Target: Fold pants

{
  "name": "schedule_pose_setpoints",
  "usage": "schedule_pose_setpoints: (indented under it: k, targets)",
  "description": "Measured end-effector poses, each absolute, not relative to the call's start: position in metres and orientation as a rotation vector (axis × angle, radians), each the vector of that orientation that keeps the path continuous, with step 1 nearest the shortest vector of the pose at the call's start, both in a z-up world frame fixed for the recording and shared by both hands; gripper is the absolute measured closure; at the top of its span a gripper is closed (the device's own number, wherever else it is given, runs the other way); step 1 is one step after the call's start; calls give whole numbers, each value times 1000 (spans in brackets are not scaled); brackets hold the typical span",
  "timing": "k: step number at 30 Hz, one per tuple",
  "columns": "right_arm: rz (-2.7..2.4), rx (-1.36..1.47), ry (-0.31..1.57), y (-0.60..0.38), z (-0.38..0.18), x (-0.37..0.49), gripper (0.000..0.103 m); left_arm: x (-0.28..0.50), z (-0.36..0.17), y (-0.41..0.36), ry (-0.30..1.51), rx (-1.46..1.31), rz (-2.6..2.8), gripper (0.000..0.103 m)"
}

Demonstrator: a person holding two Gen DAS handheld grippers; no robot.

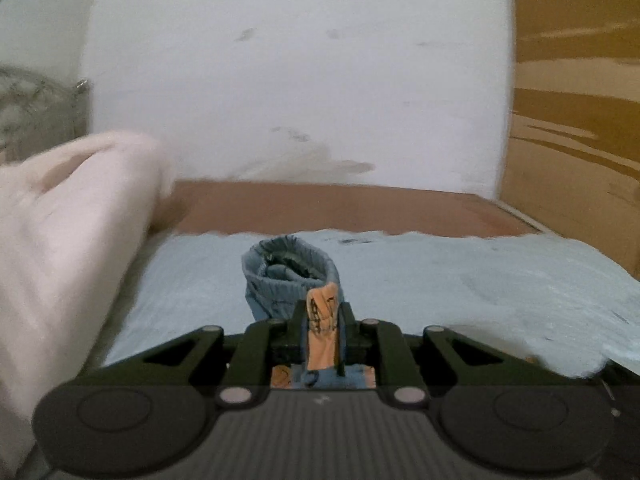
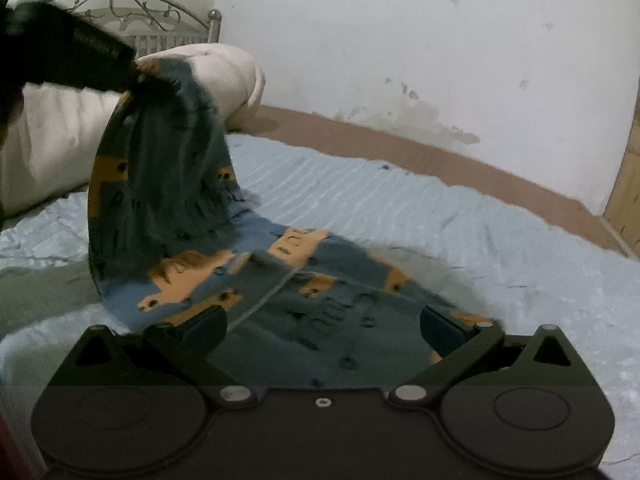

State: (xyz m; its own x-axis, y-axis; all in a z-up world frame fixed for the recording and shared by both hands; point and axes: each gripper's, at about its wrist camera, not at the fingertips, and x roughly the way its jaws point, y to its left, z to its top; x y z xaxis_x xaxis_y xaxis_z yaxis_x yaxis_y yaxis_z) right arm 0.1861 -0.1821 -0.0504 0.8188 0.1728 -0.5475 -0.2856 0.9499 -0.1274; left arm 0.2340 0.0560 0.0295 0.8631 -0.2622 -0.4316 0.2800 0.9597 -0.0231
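Observation:
The pants are blue-grey with orange patches and lie partly on the light blue bedsheet. My left gripper is shut on a fold of the pants, with a cuff opening showing beyond the fingers. In the right wrist view the left gripper holds one end of the pants lifted at the upper left, so the cloth hangs down to the bed. My right gripper is open, its fingers spread wide just above the flat part of the pants.
A cream pillow or rolled duvet lies at the left by the metal headboard. A brown mattress edge runs along the white wall. A wooden panel stands at the right.

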Motion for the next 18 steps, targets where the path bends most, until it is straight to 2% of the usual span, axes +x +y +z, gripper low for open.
schedule_pose_setpoints:
  k: [8, 16, 18]
  targets:
    - [191, -267, 525, -241, -43, 164, 1, 206, 32, -39, 474, 203, -533, 88]
    - [102, -293, 549, -304, -47, 151, 1, 195, -23, -120, 553, 345, -630, 87]
    - [80, -290, 561, -316, -50, 150, 1, 194, -40, -128, 581, 372, -631, 82]
